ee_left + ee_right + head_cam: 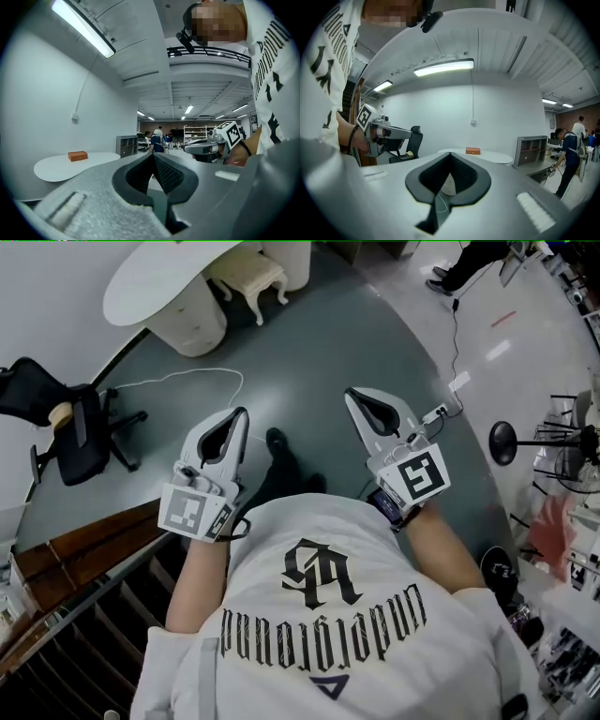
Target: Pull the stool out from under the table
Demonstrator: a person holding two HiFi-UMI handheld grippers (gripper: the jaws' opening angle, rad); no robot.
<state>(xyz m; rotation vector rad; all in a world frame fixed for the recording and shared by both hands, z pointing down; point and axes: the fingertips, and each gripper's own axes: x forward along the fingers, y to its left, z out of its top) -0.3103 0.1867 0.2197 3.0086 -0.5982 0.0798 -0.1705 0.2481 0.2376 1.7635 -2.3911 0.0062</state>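
A cream stool (251, 276) with curved legs stands far ahead, by the right end of the white oval table (155, 285) and beside its round pedestal. My left gripper (242, 414) and right gripper (349, 394) are held side by side in front of the person's chest, pointing toward the table and well short of it. Both are shut with nothing between the jaws. In the left gripper view the left gripper (153, 157) faces the table (56, 169), which carries an orange box (77, 155). In the right gripper view the right gripper (450, 155) faces the same table (492, 156).
A black office chair (75, 432) stands at the left. A white cable (187, 376) lies on the grey floor, with a power strip (436, 415) at the right. Wooden shelving (84, 554) is at the lower left, a black round-base stand (506, 442) at the right. People stand by a grey shelf unit (126, 145) far off.
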